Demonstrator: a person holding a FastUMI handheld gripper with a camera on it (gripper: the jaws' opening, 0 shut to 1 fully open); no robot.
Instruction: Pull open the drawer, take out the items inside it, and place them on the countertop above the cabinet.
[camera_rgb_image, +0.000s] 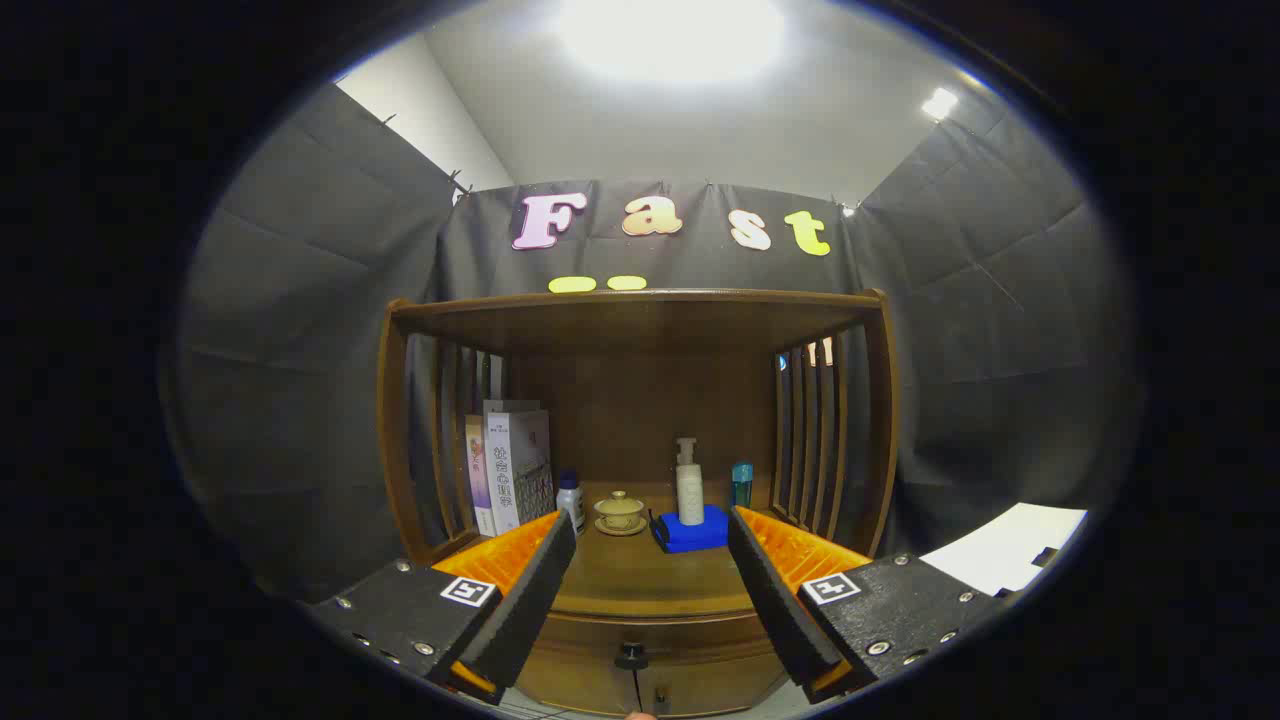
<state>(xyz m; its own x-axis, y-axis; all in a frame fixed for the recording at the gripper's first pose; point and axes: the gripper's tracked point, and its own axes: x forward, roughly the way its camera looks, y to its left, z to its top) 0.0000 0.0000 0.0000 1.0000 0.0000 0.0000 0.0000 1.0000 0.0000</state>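
Observation:
A brown wooden cabinet (640, 310) with slatted sides stands ahead of me. Its countertop (640, 580) runs between my fingers. Below the counter's front edge the drawer front (640, 680) is closed, with a small dark knob (631, 656) low between my fingers. My gripper (650, 550) is open, its fingers wide apart and holding nothing, a short way in front of the cabinet and above the knob. The inside of the drawer is hidden.
On the counter, beyond my fingers, stand some books (510, 465) at the left, a small white bottle (570, 497), a lidded tea cup on a saucer (620, 512), a pump bottle (689, 485) on a blue block (695, 532), and a teal item (741, 484). A white sheet (1005, 555) lies to the right.

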